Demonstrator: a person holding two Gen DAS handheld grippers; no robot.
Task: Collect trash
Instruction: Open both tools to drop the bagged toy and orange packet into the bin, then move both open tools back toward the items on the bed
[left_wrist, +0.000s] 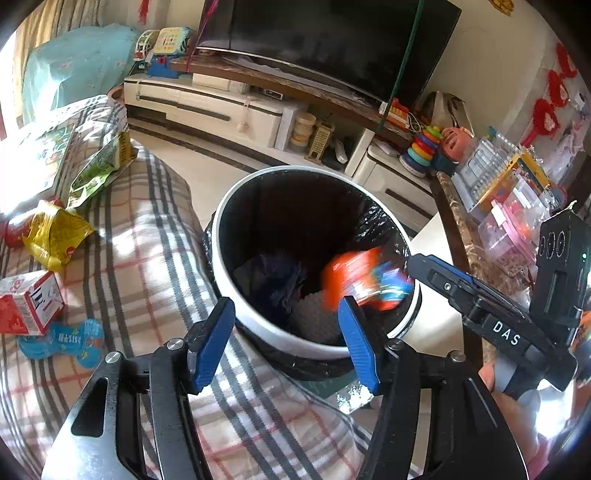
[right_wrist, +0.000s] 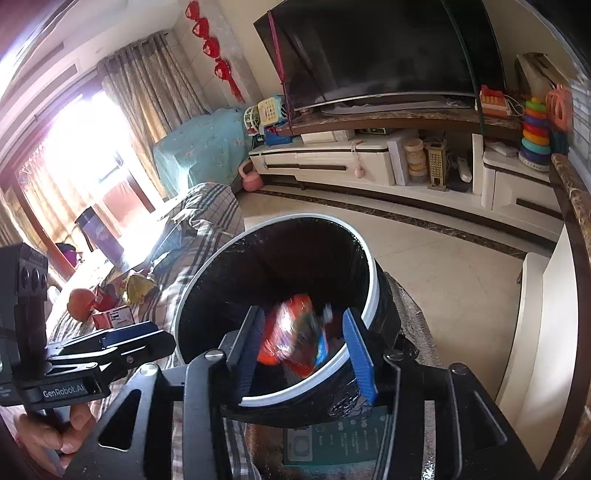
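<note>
Wrapper (right_wrist: 291, 339) between parted right fingers (right_wrist: 358, 350)

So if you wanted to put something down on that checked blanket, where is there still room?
The checked blanket is bare between the trash bin and the yellow wrapper. Its left edge is crowded: yellow wrapper, green packet, red-and-white carton, blue bone-shaped packet.

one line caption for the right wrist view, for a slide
Right gripper open above the black-lined trash bin, a blurred orange snack wrapper dropping between its jaws, checked sofa cover to the left.
</note>
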